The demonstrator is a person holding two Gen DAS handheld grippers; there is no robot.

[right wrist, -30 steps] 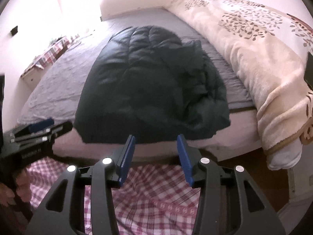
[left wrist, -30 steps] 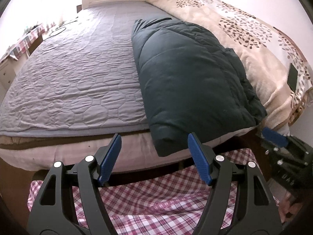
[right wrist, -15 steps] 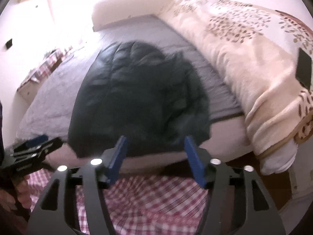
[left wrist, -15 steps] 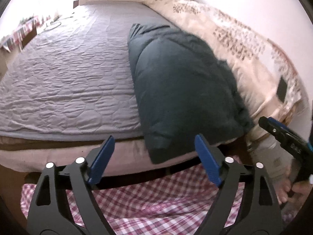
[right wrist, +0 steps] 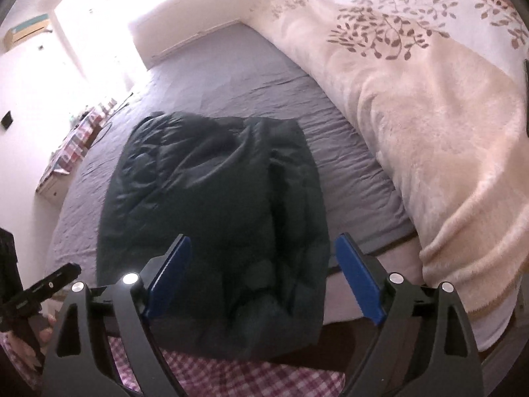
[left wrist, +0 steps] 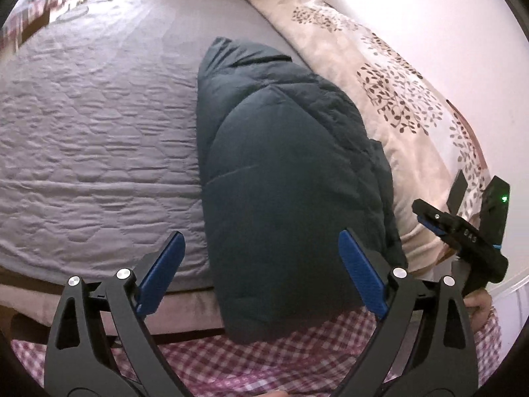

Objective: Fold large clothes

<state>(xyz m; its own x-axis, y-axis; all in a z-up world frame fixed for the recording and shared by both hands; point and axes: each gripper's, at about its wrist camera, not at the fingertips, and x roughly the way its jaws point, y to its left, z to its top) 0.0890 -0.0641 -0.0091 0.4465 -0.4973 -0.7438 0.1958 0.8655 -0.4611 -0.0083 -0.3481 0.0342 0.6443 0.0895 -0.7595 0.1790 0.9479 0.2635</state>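
I had both tools opening wide, left tool (left wrist: 261, 273) and right tool (right wrist: 263, 278) gripping nothing; the folded dark puffer jacket (left wrist: 291, 182) overhung the bed's (left wrist: 99, 132) near edge, bare quilt beside it.

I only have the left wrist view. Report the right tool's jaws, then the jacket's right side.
Observer: The right tool is empty. Its jaws are opening and the pads touch nothing; the dark green puffer jacket lies beyond them.
Operator: Now the jacket's right side.
Observer: A deep lengthwise crease runs down it near that edge.
Operator: Tell me whether it touches the blanket.
Observer: No. A strip of grey bedspread shows between it and the cream leaf-print blanket.
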